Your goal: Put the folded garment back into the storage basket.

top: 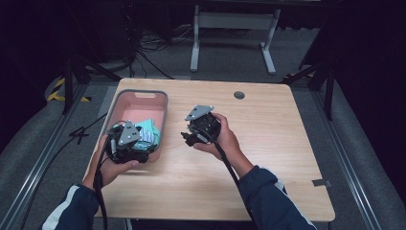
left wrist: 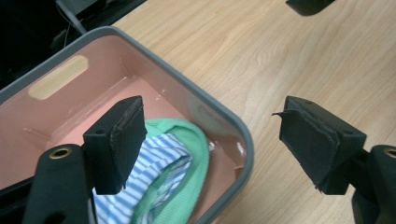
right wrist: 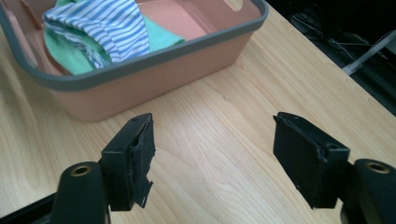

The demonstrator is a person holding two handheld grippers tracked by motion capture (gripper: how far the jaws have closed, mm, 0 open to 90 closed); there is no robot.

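Observation:
A pink bin with a grey rim (top: 141, 92) stands at the left of the wooden table (top: 273, 143). In it lies a bundle of green and blue-striped cloth (top: 149, 132). My left gripper (top: 130, 142) hangs over the bin's near right corner. In the left gripper view it (left wrist: 212, 140) is open, with the cloth (left wrist: 180, 154) below its left jaw and the rim (left wrist: 187, 79) between the jaws. My right gripper (top: 189, 136) is just right of the bin and points at it. It (right wrist: 212, 154) is open over bare wood, with the bin (right wrist: 163, 53) and cloth (right wrist: 107, 23) beyond.
A round cable hole (top: 239, 95) sits near the table's far edge. Behind the table stands a white-legged frame (top: 234, 21), with cables on the grey floor. A dark tip of the other gripper (left wrist: 308, 4) shows at the top of the left gripper view.

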